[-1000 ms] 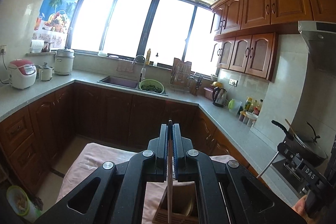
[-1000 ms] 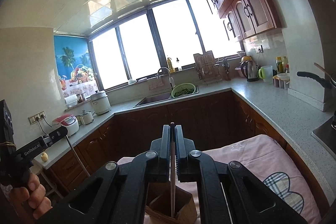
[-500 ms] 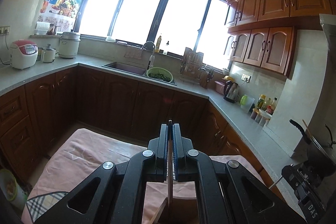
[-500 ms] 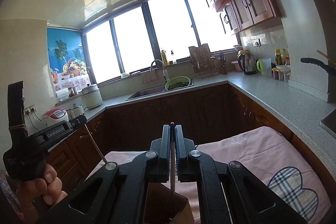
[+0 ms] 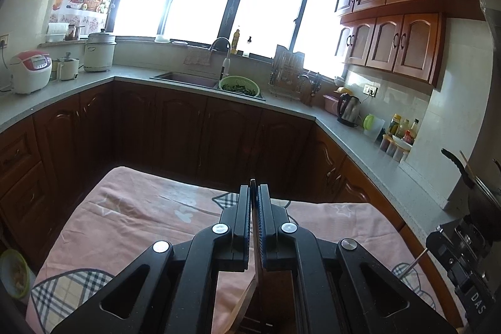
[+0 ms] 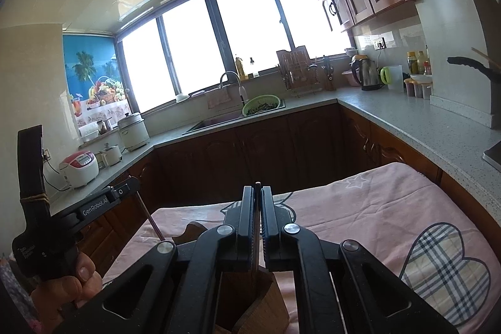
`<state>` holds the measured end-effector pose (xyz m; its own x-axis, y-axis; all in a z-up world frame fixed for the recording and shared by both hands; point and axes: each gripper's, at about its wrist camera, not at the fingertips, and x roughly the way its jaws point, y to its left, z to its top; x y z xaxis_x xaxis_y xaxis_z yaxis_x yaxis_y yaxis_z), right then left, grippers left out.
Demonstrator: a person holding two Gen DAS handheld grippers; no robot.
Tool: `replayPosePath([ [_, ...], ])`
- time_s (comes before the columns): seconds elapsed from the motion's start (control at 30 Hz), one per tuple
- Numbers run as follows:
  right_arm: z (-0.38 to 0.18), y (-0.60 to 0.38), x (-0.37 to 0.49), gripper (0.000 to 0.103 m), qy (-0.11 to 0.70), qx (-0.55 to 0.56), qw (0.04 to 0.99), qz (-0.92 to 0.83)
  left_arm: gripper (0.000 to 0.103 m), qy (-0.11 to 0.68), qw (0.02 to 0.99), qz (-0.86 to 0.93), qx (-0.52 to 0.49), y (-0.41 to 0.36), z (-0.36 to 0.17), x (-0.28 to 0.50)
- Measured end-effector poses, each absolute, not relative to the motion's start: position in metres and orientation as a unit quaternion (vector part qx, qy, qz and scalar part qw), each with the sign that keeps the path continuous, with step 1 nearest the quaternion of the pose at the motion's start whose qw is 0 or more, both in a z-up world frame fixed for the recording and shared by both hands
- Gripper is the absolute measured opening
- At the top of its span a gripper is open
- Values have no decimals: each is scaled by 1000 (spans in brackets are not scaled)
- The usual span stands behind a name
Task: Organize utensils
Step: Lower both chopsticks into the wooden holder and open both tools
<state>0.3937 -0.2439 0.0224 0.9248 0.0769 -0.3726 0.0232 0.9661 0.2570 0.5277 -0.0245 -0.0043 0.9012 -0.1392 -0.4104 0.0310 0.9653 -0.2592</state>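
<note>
My left gripper (image 5: 254,193) is shut on a thin brown chopstick (image 5: 256,255) that hangs down toward a wooden utensil holder (image 5: 247,310) at the bottom edge of the left wrist view. My right gripper (image 6: 257,193) is shut on a second chopstick (image 6: 257,240), whose lower end reaches into the wooden holder (image 6: 260,305). The holder stands on a table under a pink cloth (image 6: 360,208). Each gripper shows in the other's view: the right gripper (image 5: 433,241) with its stick (image 5: 410,262), and the left gripper (image 6: 133,182) with its stick (image 6: 150,221), held by a hand (image 6: 69,287).
Dark wooden cabinets under a grey countertop (image 5: 360,146) wrap around the table on three sides. On the counter are a sink with a green colander (image 5: 239,83), a kettle (image 5: 347,108), a rice cooker (image 5: 29,75) and a black pan (image 5: 469,177). A bowl (image 5: 14,271) sits low at the left.
Both grippers have come down toward the table, and more of the pink cloth shows. The left gripper has also shifted sideways. Both stay shut on their chopsticks.
</note>
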Motion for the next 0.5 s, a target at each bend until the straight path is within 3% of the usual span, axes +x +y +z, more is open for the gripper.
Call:
replayPosePath([
  [0.37, 25, -248, 398, 4, 208, 135, 969, 18, 4, 238, 963, -44, -122, 6, 19, 515],
  [0.5, 23, -248, 397, 9, 211, 139, 967, 18, 8, 247, 960, -50, -122, 5, 15, 514],
])
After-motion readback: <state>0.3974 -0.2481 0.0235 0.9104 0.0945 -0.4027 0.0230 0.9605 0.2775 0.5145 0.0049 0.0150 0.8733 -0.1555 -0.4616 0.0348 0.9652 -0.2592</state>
